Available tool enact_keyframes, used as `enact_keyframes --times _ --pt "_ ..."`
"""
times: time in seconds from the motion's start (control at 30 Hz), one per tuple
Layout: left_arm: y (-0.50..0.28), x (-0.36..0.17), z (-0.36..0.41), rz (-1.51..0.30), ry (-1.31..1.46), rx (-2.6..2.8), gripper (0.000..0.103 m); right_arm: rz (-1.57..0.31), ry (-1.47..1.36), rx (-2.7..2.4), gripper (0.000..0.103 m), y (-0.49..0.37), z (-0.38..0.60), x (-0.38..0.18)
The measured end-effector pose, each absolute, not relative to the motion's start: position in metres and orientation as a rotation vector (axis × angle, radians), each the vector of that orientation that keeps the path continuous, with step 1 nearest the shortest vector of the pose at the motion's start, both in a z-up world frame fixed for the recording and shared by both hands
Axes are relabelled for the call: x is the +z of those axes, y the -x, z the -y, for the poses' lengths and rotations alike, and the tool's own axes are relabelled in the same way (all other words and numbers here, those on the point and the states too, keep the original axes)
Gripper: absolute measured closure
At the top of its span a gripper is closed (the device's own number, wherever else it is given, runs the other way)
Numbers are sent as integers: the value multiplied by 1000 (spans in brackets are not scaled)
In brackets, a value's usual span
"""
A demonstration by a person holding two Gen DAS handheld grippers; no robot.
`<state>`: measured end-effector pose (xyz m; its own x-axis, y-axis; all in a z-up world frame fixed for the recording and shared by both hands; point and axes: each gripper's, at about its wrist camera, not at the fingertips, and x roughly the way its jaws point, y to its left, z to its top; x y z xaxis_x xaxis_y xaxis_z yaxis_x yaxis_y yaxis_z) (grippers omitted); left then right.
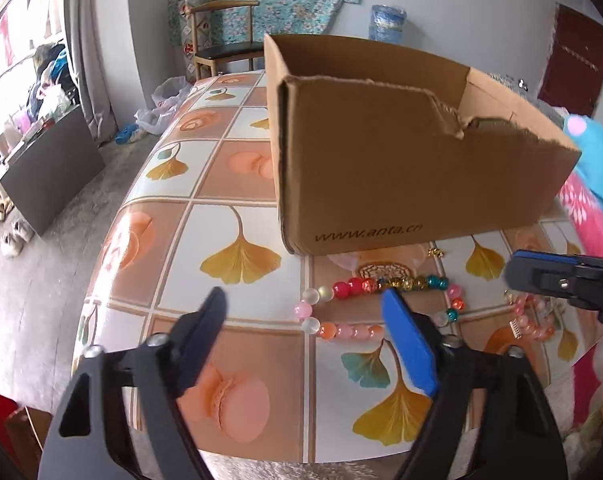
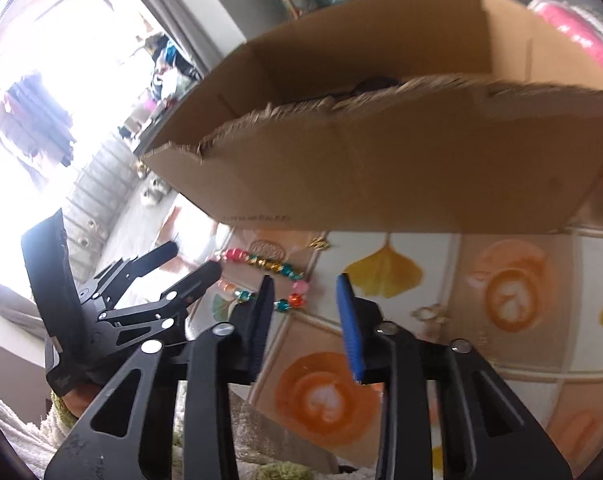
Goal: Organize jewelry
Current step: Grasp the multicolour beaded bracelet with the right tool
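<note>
1. The left hand-held gripper (image 1: 301,308) hangs spread and empty, its blue pad over the beaded bracelet (image 1: 377,308) lying on the desk (image 1: 237,184) just in front of the cardboard box (image 1: 401,168) — closing off-centre could pinch one bead and roll the strand aside.
2. The right hand-held gripper (image 2: 303,304), narrowly parted and empty, is near the same bracelet — the two could collide.

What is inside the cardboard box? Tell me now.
The cardboard box is open-topped. Over its torn front edge only bare inner walls and one dark, blurred shape show. The floor of the box is hidden behind the front wall.
</note>
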<state>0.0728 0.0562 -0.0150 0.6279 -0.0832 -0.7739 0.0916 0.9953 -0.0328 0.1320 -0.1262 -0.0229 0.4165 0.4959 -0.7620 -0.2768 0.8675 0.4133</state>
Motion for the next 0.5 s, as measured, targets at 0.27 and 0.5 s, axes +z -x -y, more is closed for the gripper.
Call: enact_keyframes --times 0.27,0.5 --pt "-81 -23 -61 -922 -11 -153 74 -1066 -201 490 83 -145 99 -26" --pt "-86 -27 -60 -949 -14 -185 89 -1091 -137 463 86 -147 90 -33"
